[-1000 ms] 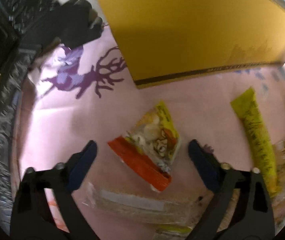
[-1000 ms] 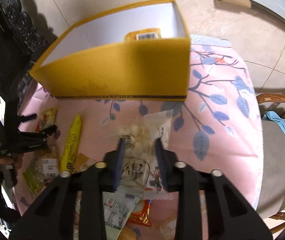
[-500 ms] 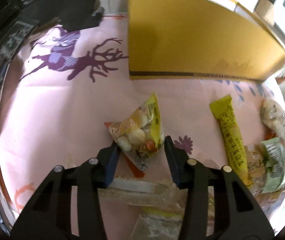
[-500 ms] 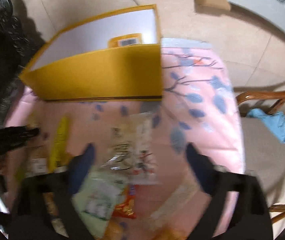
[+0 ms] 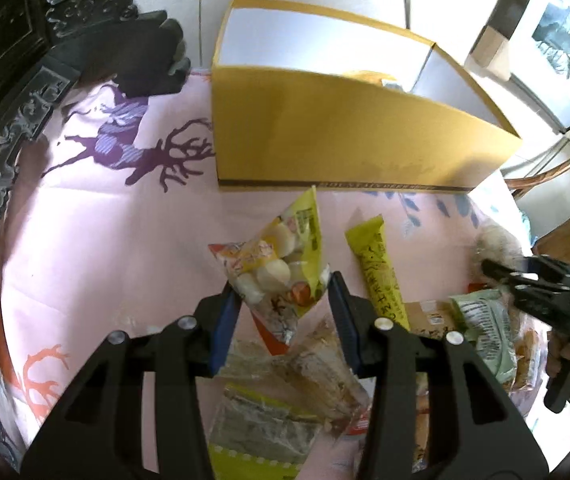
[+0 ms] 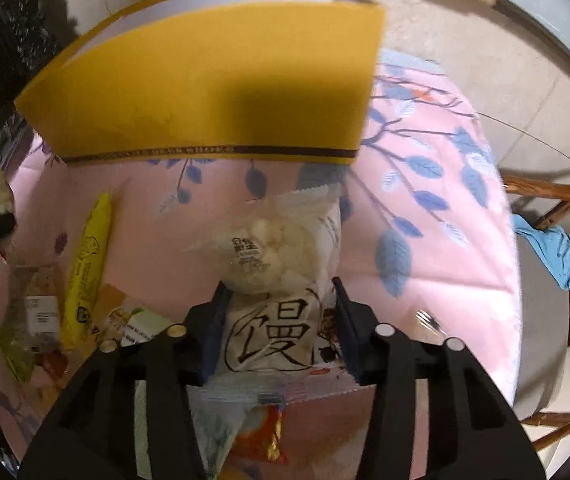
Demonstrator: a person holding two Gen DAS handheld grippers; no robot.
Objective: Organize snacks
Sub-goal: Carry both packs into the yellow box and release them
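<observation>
Left claw clenches the candy bag; right claw grips the bun pack. Lift both clear, then drop into the box at 12 o'clock.

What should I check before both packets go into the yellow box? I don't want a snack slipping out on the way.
1. Left gripper shut on the mixed-snack packet, packet raised off the cloth: ok.
2. Right gripper closed on the white bun packet: ok, though it is blurred.
3. Whether the bun packet is clear of the table: cannot tell.
4. Yellow box open at the top with bare floor inside: ok.
5. Loose snacks clear of the path, such as the yellow stick packet: ok, it lies to the side.
6. Grip firmness on either packet: cannot tell.
</observation>
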